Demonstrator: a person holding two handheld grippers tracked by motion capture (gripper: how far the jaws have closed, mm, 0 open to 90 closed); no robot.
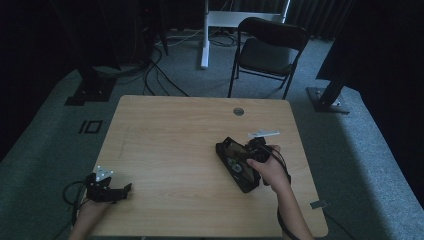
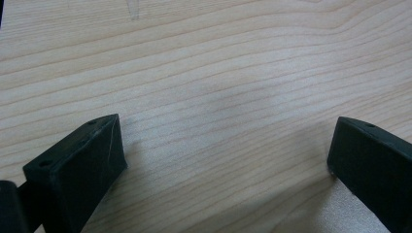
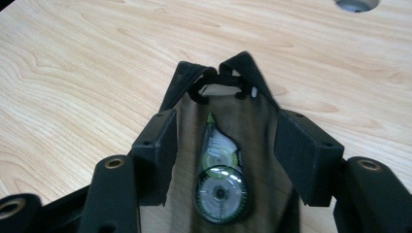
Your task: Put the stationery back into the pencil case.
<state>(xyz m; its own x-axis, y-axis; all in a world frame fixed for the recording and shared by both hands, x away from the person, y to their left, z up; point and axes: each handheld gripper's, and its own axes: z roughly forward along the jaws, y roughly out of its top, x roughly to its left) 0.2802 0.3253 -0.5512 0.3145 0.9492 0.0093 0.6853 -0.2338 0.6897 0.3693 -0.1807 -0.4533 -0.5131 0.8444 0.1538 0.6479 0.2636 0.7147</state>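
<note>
The right claw (image 3: 226, 150) stands with its two black jaws spread apart, one on either side of a small green-and-clear correction tape dispenser with a round wheel (image 3: 219, 182), which lies between them without either jaw visibly touching it. The dispenser rests inside an open black pouch-like case with a brownish lining (image 3: 262, 126), whose far end comes to a point with a black clip at the upper middle of the right gripper view. In the high view this right claw (image 1: 248, 155) is held in a hand (image 1: 267, 172) at the centre right of the frame, over the same black case (image 1: 235, 160), which lies slantwise on the light wooden counter (image 1: 175, 135). Just beyond it, a little higher in the frame, lies a small flat pale strip (image 1: 263, 133), and a round grey grommet (image 1: 238, 111) sits in the counter near its far edge. The left claw (image 2: 226, 155) is wide open with nothing between its jaws, bare wood grain beneath; in the high view the left claw (image 1: 127, 189) sits at the lower left of the frame near the counter's near edge, well apart from the case. Past the counter, at the top of the frame, a black folding chair (image 1: 270, 47) stands on grey carpet.
</note>
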